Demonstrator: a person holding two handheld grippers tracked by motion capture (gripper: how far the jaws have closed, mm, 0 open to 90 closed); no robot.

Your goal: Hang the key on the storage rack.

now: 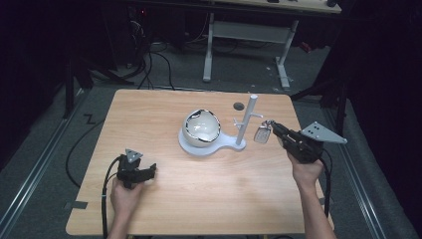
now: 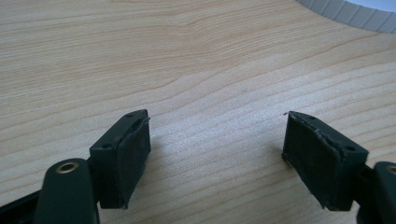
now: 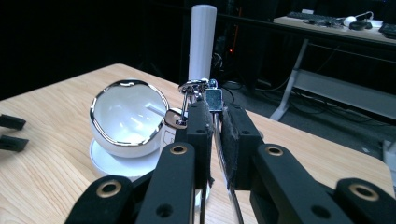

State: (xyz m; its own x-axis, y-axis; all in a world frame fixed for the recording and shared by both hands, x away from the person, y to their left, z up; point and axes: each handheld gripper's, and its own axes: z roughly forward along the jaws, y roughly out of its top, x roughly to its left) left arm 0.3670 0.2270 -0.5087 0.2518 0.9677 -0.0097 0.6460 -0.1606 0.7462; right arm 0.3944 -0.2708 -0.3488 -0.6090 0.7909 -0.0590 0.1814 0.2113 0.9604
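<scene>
A person seated at a light wooden table (image 1: 164, 209) holds a hand-held gripper in each hand. The right gripper (image 1: 272, 126), raised above the table's right side, has its jaws pressed together on a key ring, from which a grey key fob (image 1: 262, 134) hangs just below and ahead of the jaw tips. Directly beyond those tips stands a white stand (image 1: 246, 122) with an upright post and short side pegs, its flat base (image 1: 199, 147) carrying a white chrome-rimmed bowl (image 1: 201, 127) to the gripper's far left.

The right gripper view shows what the high view cannot: the thin metal ring (image 3: 218, 140) caught between the two pads, a cluster of chrome rings and clips (image 3: 196, 87) at the tips, and the post (image 3: 201, 42) rising straight ahead, with the bowl (image 3: 128, 116) tilted toward the camera on its left.

The left gripper (image 1: 149, 172) rests low over the table's near left, well apart from the stand. The left gripper view shows its jaws spread wide over bare wood grain, nothing between the pads (image 2: 135, 158), and a ribbed white edge of the base (image 2: 350, 11) ahead to its right.
</scene>
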